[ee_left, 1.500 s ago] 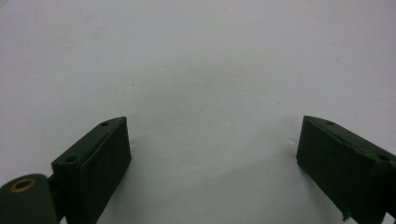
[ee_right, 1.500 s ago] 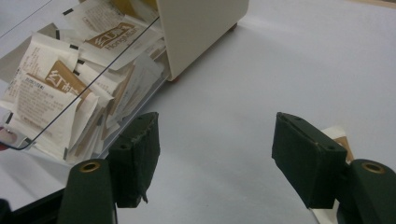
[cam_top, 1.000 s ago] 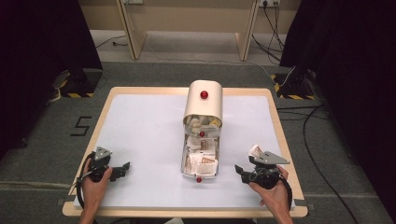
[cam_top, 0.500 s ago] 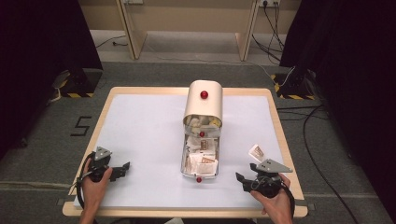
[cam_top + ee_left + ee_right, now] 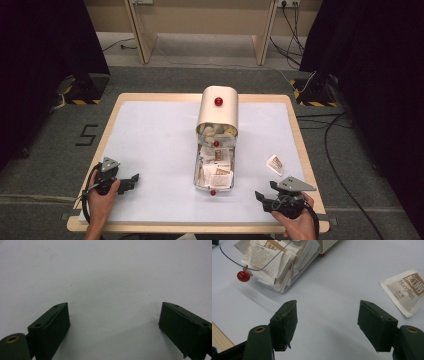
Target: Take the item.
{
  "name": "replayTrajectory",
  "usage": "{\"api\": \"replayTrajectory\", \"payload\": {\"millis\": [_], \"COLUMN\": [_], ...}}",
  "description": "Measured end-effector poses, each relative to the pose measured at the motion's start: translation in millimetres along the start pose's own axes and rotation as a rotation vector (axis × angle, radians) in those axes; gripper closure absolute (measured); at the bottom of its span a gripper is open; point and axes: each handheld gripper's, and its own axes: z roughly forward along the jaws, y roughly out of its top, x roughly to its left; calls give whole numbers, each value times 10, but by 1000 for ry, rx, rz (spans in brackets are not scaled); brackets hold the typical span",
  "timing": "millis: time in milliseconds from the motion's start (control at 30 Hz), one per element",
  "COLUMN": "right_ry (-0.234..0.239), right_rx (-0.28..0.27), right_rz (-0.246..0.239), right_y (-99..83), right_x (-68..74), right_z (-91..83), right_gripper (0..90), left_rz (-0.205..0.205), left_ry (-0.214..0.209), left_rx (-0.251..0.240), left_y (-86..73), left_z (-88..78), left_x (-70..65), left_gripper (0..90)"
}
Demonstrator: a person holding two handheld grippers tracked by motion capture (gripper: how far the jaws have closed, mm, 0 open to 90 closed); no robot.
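My grippers hang empty; one sachet lies loose.
Right gripper [image 5: 327, 322] wide beside sachet [image 5: 406, 291]; left gripper [image 5: 113, 325] wide over bare bench [image 5: 150, 145]. Flat sachet could slide from my pinch.

You are seated in a recording lab, not a home: black curtains [image 5: 45, 60] hang at both sides, yellow-and-black hazard tape [image 5: 80, 101] marks stand bases on the grey carpet [image 5: 45, 165], cables [image 5: 335, 145] trail across the floor, and a taped numeral 5 [image 5: 86, 135] lies beside your white-topped table [image 5: 155, 135].
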Motion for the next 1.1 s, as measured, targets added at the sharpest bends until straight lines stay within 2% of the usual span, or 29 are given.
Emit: {"api": "replayTrajectory", "payload": {"millis": [267,467,667,900,1100], "right_ry": [-7,-17,-27,-43,-56], "right_rx": [30,54,76,114,140], "right_rz": [-7,7,21,15,11], "right_y": [-95,-168,-227,-293,-335], "right_x": [-7,-9,-19,-22,-5], "right_z": [-36,-53,-71,-72,-67], "right_gripper": [328,309,274,161,161], "left_rz": [0,0,0,0,0], "left_ry": [0,0,0,0,0], "left_rx": [0,0,0,0,0], "left_y": [0,0,0,0,0], "left_z": [0,0,0,0,0], "left_x": [0,0,0,0,0], "left_gripper": [90,90,90,90,90]}}
